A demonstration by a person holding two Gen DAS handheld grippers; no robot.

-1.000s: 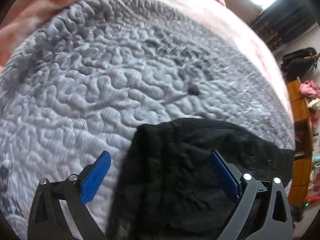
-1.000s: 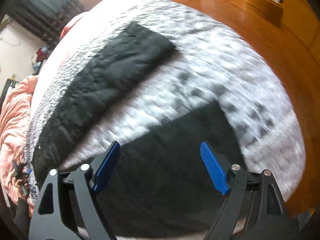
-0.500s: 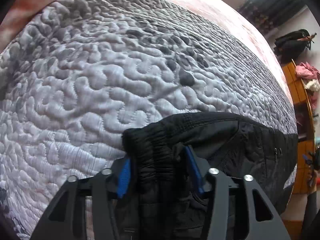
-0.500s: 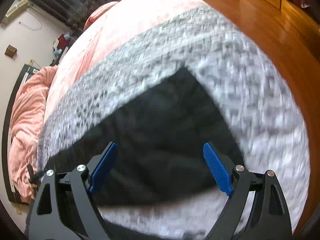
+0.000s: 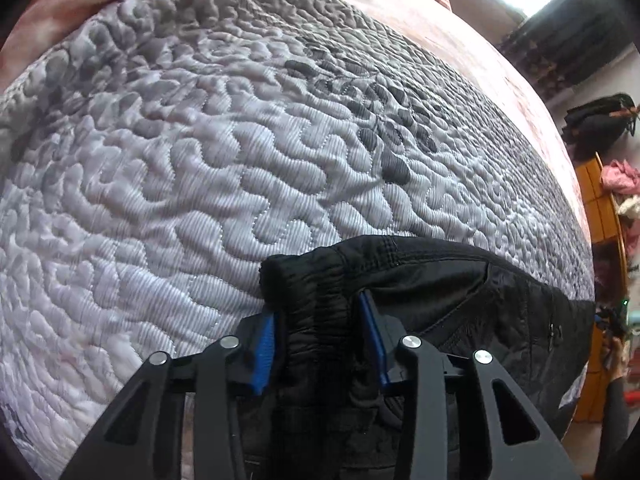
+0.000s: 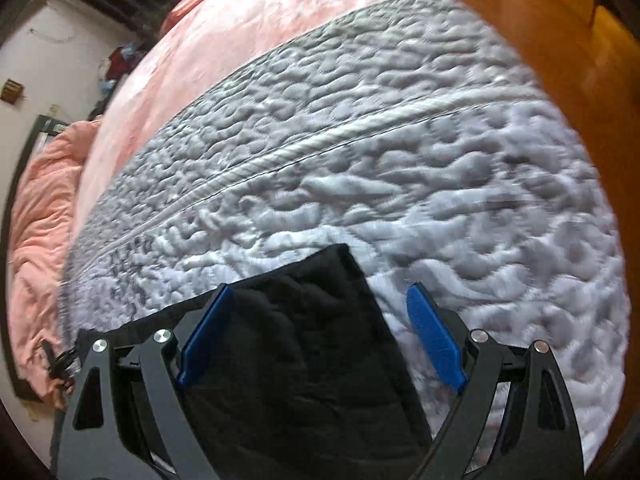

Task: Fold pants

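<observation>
Black pants (image 5: 460,292) lie on a grey quilted bedspread (image 5: 200,160). The bunched elastic waistband corner sits between the blue pads of my left gripper (image 5: 316,308), whose jaws are closing and pressing on it. In the right wrist view, a flat end of the pants (image 6: 304,352) with a square corner lies beneath my right gripper (image 6: 320,292). That gripper stands open and wide, its left pad over the black cloth and its right pad over the quilt (image 6: 440,160). The pads there do not touch the fabric.
A pink blanket (image 6: 240,20) covers the bed beyond the quilt. Wooden floor (image 6: 560,40) runs past the bed's edge on the right. An orange wooden shelf (image 5: 600,200) with clothes stands at the far right of the left wrist view.
My left jaws went from wide open to squeezed on the waistband. The right gripper swept across the bed and came down over the corner of the pants' end.
</observation>
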